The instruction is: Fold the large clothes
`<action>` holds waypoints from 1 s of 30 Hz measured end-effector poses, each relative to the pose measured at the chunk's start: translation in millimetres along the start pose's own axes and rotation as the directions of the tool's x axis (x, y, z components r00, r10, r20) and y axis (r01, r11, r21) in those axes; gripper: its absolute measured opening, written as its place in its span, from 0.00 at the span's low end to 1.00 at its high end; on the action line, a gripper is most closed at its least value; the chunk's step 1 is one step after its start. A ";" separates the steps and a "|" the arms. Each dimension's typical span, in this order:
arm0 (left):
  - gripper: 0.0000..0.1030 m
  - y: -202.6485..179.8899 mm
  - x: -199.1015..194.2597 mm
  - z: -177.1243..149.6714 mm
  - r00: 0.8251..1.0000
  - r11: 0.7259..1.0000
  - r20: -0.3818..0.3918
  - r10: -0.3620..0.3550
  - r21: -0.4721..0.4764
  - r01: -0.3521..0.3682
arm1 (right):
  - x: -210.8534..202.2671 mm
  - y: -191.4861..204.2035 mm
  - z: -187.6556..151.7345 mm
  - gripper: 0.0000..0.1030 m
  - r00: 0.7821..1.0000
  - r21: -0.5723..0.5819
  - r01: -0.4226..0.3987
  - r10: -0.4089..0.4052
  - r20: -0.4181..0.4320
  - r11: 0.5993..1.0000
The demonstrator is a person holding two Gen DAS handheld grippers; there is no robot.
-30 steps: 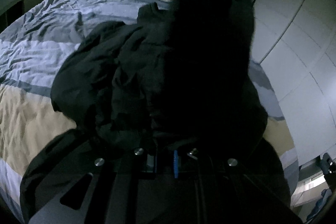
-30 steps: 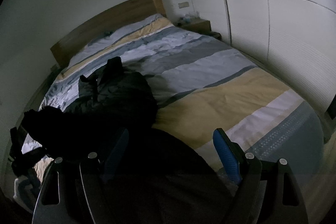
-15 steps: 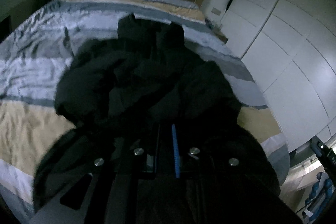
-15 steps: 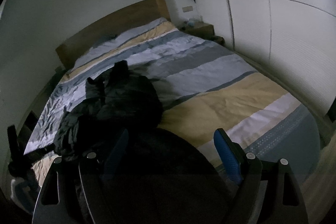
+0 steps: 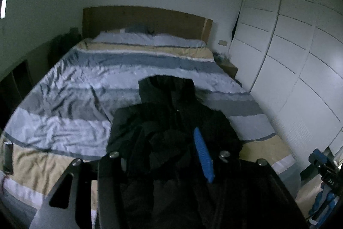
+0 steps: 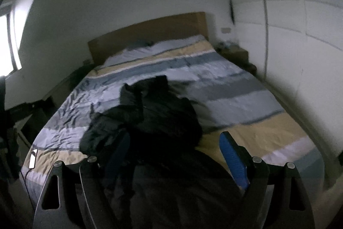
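Observation:
A large black hooded jacket [image 5: 171, 121] lies crumpled on the striped bed [image 5: 75, 100], hood toward the headboard; it also shows in the right wrist view [image 6: 154, 119]. My left gripper [image 5: 163, 156] is open, its blue pad [image 5: 202, 156] over the jacket's lower part; the other finger is dark against the cloth. My right gripper [image 6: 175, 153] is open wide, its blue fingers [image 6: 233, 158] on either side of the jacket's near hem. No cloth is pinched in either.
A wooden headboard [image 5: 145, 20] and pillows are at the far end. White wardrobe doors [image 5: 300, 68] run along the right. A nightstand [image 6: 235, 53] stands at the far right of the bed. A small bright phone-like object [image 6: 33, 158] lies at the bed's left edge.
The left gripper held the jacket lifted in front of the camera; the jacket dropped onto the bed and the left jaws opened. Both grippers tilted up and drew back.

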State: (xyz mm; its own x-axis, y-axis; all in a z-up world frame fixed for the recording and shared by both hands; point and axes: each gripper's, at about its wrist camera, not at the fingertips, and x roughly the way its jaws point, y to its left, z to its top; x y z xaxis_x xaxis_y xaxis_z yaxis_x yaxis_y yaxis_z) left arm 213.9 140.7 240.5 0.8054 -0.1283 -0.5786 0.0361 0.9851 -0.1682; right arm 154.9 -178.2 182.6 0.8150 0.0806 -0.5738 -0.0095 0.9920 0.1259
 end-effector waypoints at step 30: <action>0.45 99.6 302.5 -83.5 0.983 0.989 -0.125 0.134 -0.046 -0.140 | 303.9 148.4 -49.7 0.84 0.899 -0.234 -0.402 0.334 -0.282 0.885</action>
State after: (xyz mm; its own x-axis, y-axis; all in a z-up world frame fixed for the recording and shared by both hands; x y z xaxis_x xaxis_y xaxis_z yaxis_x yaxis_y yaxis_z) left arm 411.7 190.4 -17.9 0.7224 -0.0088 -0.6914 -0.1047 0.9870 -0.1220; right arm 372.4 -1.6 -13.4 0.5661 0.4312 -0.7026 -0.4720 0.8683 0.1526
